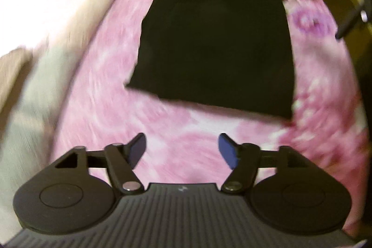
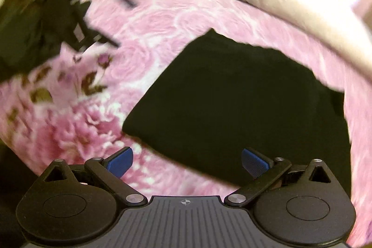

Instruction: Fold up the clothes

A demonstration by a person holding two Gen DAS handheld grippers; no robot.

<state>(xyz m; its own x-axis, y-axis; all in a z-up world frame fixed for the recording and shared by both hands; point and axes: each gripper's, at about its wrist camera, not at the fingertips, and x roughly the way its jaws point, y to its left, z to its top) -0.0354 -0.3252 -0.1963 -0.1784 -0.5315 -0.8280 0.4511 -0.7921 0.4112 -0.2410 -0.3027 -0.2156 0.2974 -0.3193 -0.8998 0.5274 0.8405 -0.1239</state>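
Lying flat on the pink floral bedspread (image 1: 186, 169), a folded black garment (image 1: 216, 45) sits released, left gripper (image 1: 182, 151) and right gripper (image 2: 187, 162) both spread empty, apparently between folds.

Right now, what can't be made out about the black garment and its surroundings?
- Black garment: its folds and type are lost in flat darkness, both views.
- Floral pink sheet: its print is smeared by motion blur.
- The other gripper, right wrist view: blurred, its opening unreadable there.
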